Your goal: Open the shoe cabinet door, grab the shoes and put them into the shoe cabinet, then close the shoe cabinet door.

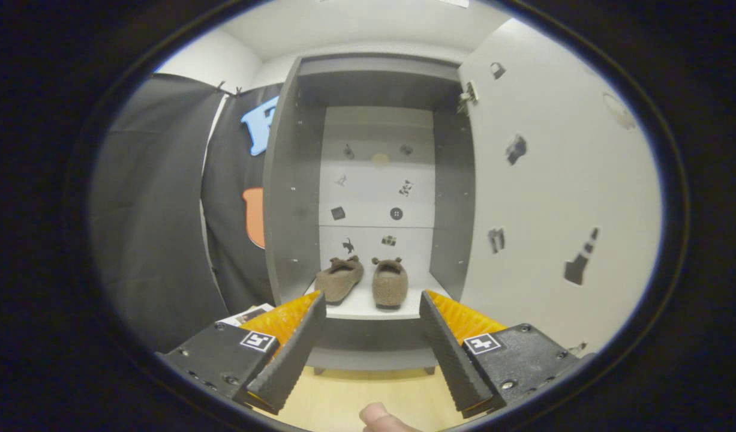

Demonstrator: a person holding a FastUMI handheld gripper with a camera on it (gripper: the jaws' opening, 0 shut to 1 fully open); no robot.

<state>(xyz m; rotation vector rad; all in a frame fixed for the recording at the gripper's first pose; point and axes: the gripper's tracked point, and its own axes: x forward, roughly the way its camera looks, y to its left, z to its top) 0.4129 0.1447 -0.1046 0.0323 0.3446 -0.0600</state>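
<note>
Spreading wide with nothing between them, the gripper (372, 306) fingers frame the shoes (364, 280), which sit side by side on the shoe cabinet (368, 309) floor just beyond the tips. The door (559, 198) stands swung open beyond the right finger. It looks like a stiff, light panel; pushing its flat face near the free edge should close it.

— What is standing ahead of the gripper (372, 312)?
— Its fingers are gaping wide, nothing between them. Beyond, the shoes (363, 279) are occupying the cabinet (284, 198) floor; above them it is looking free, probably.
— And right?
— The door (553, 192) is hanging open there.
</note>
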